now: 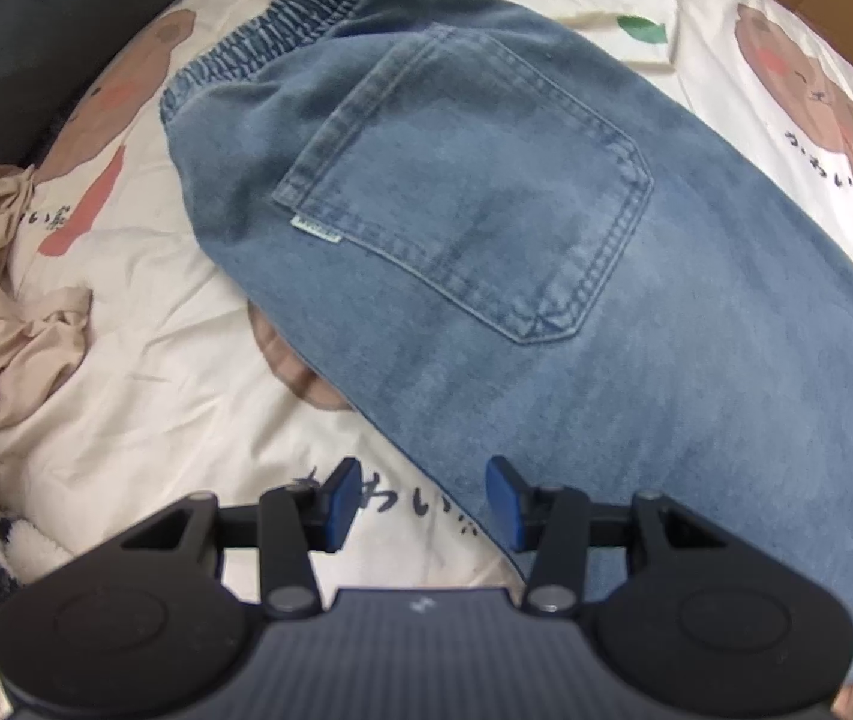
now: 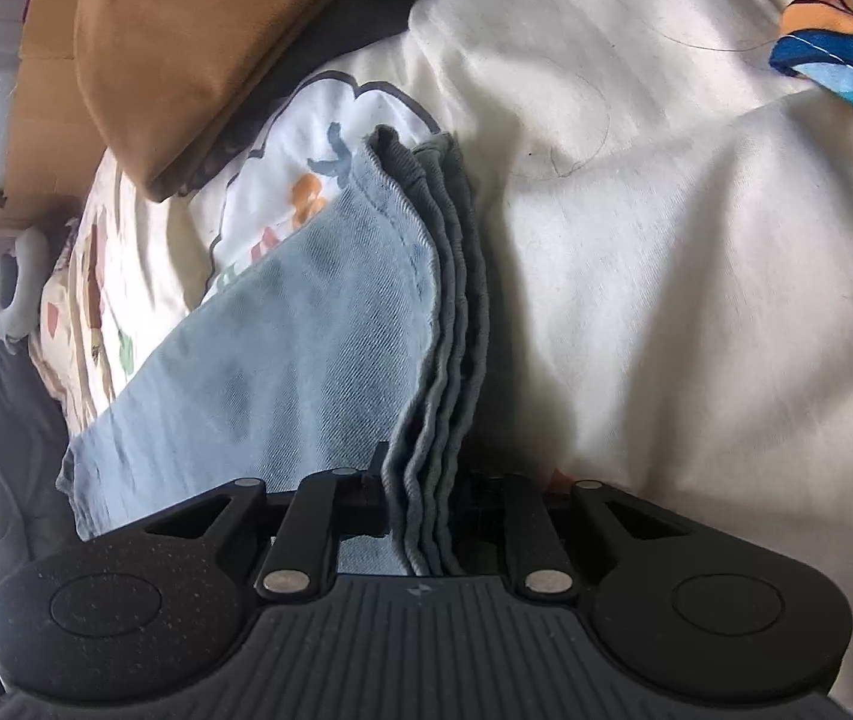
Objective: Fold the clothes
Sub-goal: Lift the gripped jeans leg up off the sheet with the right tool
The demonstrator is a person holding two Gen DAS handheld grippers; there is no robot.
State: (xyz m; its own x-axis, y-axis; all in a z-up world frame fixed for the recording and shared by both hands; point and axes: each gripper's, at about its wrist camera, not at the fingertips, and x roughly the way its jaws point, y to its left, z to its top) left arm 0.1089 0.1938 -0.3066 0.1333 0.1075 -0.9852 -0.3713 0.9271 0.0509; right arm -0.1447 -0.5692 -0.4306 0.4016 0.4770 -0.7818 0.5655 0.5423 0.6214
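Jeans (image 1: pixel 546 210) lie on the bedsheet (image 1: pixel 186 372); crumpled garment (image 1: pixel 0 300) to their left

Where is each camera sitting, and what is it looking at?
Left wrist view: sits on the left gripper, looking down at the jeans spread on the bedsheet; its open blue pads show.
Right wrist view: sits on the right gripper, looking along the bed; its fingers clamp the stacked jeans hems.
Shared: the same jeans and cream bedding.
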